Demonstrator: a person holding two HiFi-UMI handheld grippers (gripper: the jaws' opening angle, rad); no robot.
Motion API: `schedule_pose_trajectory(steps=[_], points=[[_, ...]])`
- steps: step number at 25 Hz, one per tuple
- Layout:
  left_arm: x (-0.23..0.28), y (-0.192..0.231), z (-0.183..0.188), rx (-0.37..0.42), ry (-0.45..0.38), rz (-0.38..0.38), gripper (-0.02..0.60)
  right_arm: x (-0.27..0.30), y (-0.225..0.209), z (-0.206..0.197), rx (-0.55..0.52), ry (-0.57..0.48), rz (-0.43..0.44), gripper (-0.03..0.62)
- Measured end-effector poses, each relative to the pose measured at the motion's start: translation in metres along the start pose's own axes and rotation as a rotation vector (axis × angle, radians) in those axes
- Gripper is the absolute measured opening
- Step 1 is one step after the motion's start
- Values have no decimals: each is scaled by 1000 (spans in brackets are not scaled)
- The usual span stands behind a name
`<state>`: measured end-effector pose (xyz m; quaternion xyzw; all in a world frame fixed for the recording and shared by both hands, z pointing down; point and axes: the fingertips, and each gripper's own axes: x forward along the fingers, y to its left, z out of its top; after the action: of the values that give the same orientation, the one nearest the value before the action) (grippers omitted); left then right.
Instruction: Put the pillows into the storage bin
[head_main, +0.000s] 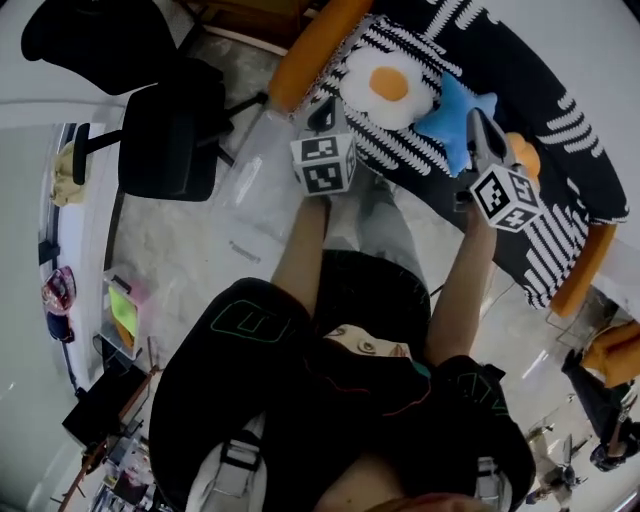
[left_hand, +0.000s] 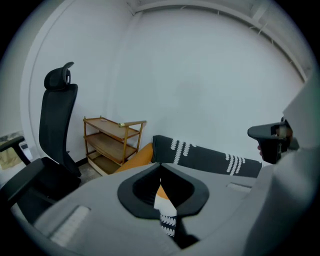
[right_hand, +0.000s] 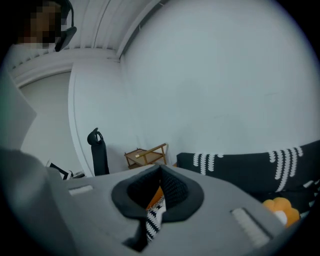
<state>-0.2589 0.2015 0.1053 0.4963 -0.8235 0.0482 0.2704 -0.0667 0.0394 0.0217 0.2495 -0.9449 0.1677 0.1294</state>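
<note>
Several pillows lie on a black-and-white patterned sofa (head_main: 560, 110): a fried-egg pillow (head_main: 388, 88), a blue star pillow (head_main: 456, 115), a black-and-white striped pillow (head_main: 385, 45) under the egg, and an orange pillow (head_main: 527, 152) partly hidden by my right gripper. My left gripper (head_main: 322, 112) is shut and empty, just at the near side of the egg pillow. My right gripper (head_main: 482, 128) is shut and empty, over the star pillow. In the right gripper view the orange pillow (right_hand: 282, 210) shows low at the right. Both gripper views show closed jaws with striped fabric past them.
Orange bolsters (head_main: 310, 45) (head_main: 580, 265) edge the sofa. A black office chair (head_main: 165, 125) stands on the floor to the left, and a wooden shelf rack (left_hand: 112, 142) stands against the white wall. Small boxes and clutter (head_main: 122, 315) lie along the left wall.
</note>
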Motion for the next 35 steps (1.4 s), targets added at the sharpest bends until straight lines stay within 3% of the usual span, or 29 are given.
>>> schedule_pose_trajectory(steps=[6, 9, 14, 18, 20, 26, 30, 34, 35], points=[[77, -28, -14, -6, 141, 57, 11, 53, -116, -32, 174, 92, -58, 3], [107, -38, -23, 1, 198, 72, 11, 79, -154, -46, 225, 120, -74, 3], [138, -30, -53, -19, 291, 81, 11, 125, -151, -85, 198, 249, -43, 3], [175, -20, -84, -32, 351, 69, 11, 152, -172, -137, 120, 413, -172, 3], [187, -17, -106, -43, 390, 59, 11, 158, -178, -163, 126, 471, -188, 3], [243, 3, -161, -34, 485, 40, 11, 210, -176, -232, 94, 592, -130, 3], [266, 13, -194, -17, 540, 27, 11, 223, -185, -273, 89, 682, -211, 3], [285, 29, -222, -17, 582, 27, 11, 236, -178, -309, 96, 733, -222, 3], [290, 33, -228, -17, 589, 28, 12, 240, -176, -320, 101, 753, -218, 65]])
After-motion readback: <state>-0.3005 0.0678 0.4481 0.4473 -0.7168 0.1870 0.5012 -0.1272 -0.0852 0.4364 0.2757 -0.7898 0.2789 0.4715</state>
